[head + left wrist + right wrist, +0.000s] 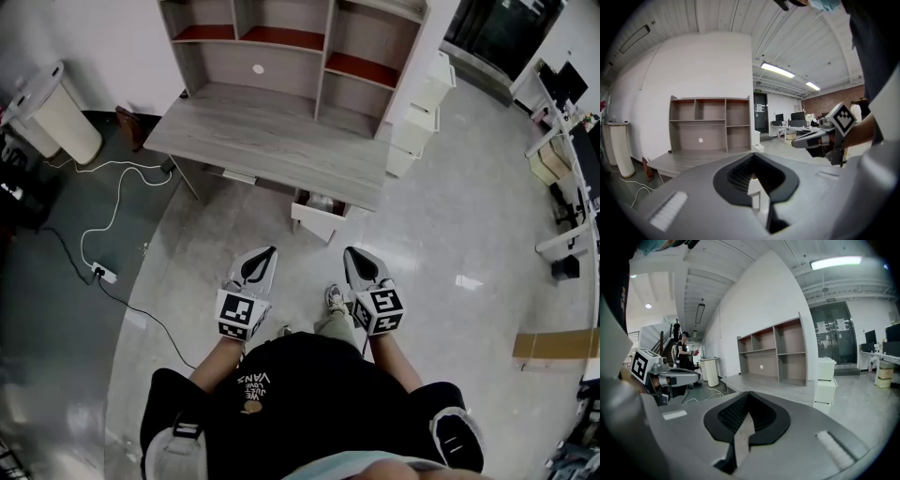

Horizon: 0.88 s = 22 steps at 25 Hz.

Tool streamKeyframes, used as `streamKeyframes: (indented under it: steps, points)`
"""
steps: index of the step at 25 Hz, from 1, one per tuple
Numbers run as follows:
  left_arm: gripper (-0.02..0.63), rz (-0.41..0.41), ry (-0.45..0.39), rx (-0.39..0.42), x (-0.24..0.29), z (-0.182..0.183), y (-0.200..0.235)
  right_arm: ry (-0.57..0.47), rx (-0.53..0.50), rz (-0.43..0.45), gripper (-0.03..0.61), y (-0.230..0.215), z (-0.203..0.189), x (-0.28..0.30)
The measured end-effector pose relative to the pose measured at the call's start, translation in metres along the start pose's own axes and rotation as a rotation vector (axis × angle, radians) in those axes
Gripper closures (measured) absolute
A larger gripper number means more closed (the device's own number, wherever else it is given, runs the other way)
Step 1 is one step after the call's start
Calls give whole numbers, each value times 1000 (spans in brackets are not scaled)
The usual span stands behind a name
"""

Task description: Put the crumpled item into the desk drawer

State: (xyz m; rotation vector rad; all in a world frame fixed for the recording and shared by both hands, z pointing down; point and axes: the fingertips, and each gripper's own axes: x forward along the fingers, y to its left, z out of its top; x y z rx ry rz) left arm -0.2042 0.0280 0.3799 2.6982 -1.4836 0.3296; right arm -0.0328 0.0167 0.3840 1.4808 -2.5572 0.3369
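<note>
Matt grey wood-grain desk (272,141), glossy smooth pale floor (450,234)

Lighting bright and even throughout. Fluorescent ceiling tubes (777,70) are blown out in both gripper views. The polished floor (466,281) carries soft glare patches, and shadows are faint. Fisheye bending is strong at every edge, with black vignetted corners. The left gripper (753,155) and right gripper (747,394) are blurred close to the lens.

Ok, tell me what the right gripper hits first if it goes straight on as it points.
Likely the desk, near its open drawer: the right gripper aims slightly downward at that front edge. Nothing shows in between, though depth is unclear.
</note>
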Motion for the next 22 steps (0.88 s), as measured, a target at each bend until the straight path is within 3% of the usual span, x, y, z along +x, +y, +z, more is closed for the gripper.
streamKeyframes:
  steps: [22]
  points:
    - [561,15,-19,-40,0,-4,1,-12,27,-1,575,-1,-3,5]
